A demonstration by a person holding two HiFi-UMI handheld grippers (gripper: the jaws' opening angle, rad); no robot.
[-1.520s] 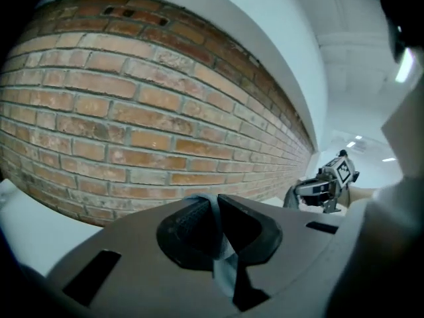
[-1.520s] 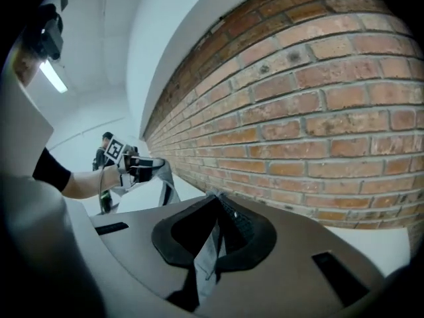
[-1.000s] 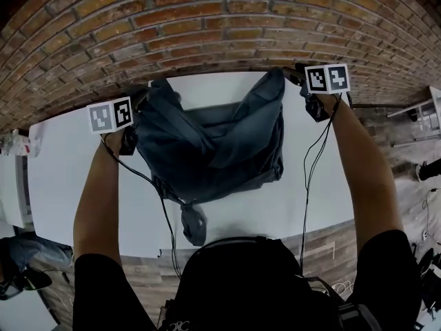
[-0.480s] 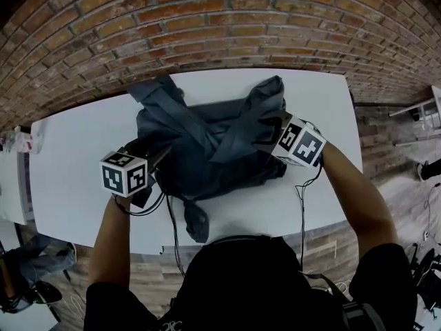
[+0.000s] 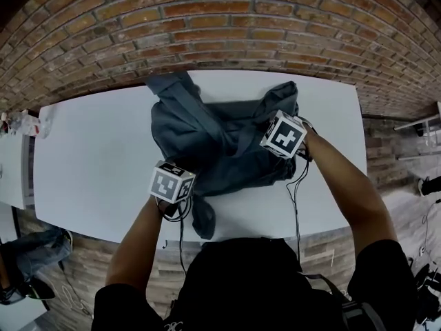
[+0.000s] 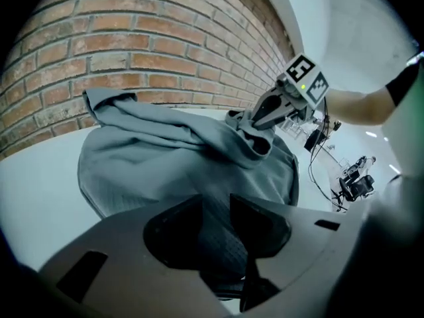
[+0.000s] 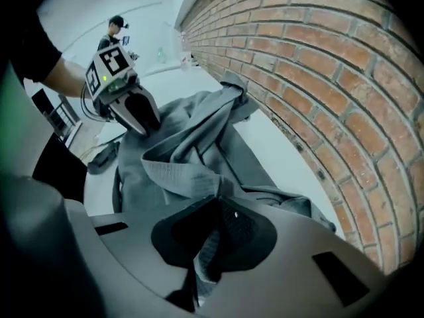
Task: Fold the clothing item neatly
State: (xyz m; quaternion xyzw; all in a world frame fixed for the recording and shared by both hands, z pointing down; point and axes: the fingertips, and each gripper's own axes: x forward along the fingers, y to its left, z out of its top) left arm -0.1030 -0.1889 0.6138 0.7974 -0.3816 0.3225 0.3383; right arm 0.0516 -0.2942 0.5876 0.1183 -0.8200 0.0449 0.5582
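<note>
A red brick wall (image 5: 207, 26) runs along the far side of my white table (image 5: 89, 164), and wood-look flooring (image 5: 331, 243) shows past its near edge. A second white surface (image 5: 10, 174) sits off to the left, and in the right gripper view a person (image 7: 114, 35) stands far back in the pale room. The grey-blue garment (image 5: 207, 136) lies crumpled mid-table, toward the wall side. One corner reaches the far edge, and a narrow end (image 5: 203, 219) droops over the near edge. My left tool (image 6: 213, 227) has come in on the garment's near left edge. Its jaws have just been closing, and they now squeeze a thick fold of the cloth between them. My right tool (image 7: 215, 234) is on the garment's right side, beside a raised bunch of fabric. Its jaws have likewise just been closing and are nearly together, pinching a thin pleat. Black cables (image 5: 298, 192) trail from both tools toward me.
</note>
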